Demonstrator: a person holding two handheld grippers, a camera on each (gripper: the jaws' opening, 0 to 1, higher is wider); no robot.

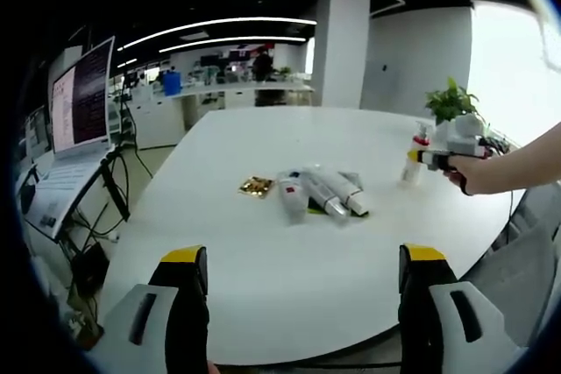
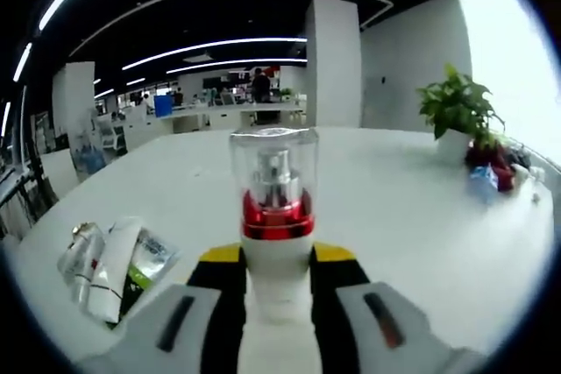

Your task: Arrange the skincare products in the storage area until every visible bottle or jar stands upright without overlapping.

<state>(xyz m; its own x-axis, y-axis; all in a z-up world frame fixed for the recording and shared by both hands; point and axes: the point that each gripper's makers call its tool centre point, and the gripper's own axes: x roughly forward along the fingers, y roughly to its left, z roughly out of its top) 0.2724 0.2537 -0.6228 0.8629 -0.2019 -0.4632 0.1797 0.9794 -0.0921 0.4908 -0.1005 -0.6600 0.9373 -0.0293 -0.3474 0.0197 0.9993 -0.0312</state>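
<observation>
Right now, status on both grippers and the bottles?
Left gripper open, hovering. Right gripper shut on spray bottle, upright. Tubes lying in a heap mid-table. Nothing in the way.

A green leafy potted plant stands at two o'clock on the round white table. An open laptop with a lit screen sits at nine o'clock.
</observation>
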